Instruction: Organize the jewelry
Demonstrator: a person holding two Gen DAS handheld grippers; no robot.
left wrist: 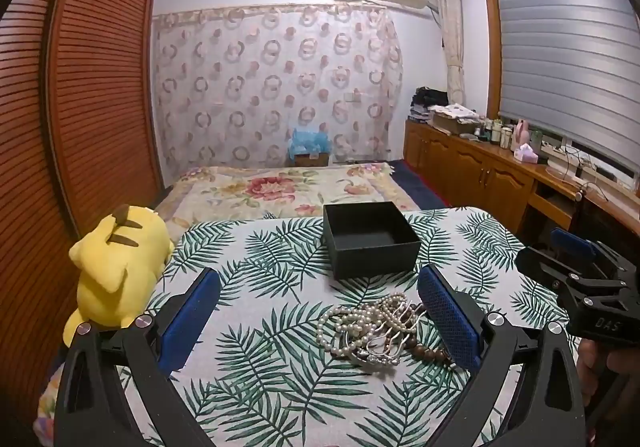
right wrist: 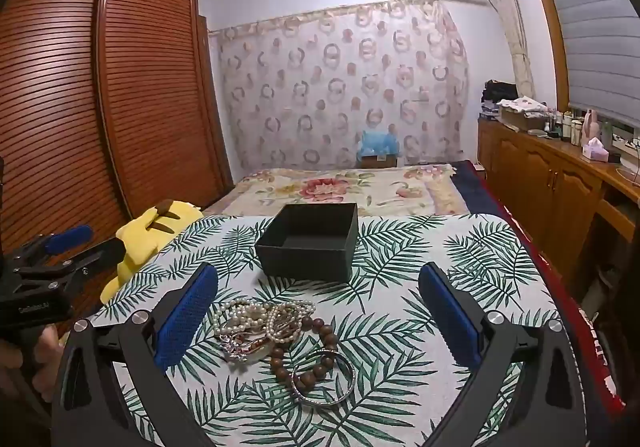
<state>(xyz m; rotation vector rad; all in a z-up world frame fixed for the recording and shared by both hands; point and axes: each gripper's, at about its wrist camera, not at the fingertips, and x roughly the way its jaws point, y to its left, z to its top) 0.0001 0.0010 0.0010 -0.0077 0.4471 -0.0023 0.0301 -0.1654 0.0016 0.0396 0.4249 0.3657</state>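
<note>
yellow plush toy [left wrist: 116, 271] lies beside leaf-print cloth [left wrist: 256, 367]. floral blanket [left wrist: 280, 187] beyond. slatted wardrobe [left wrist: 100, 87] left, wooden cabinet [left wrist: 472, 163] right.

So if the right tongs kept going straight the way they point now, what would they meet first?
Probably the jewelry pile on the leaf-print cloth, between the open right tongs. The black box lies beyond it. Depth is uncertain.

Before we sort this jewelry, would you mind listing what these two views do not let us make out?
- Jewelry pile, both views: how many strands there are; they lie tangled and overlapping.
- Black box, both views: its near floor, hidden by the front wall.
- Yellow plush toy, right wrist view: mostly hidden by the left hand-held gripper.
- Items on the wooden counter: too small.
</note>
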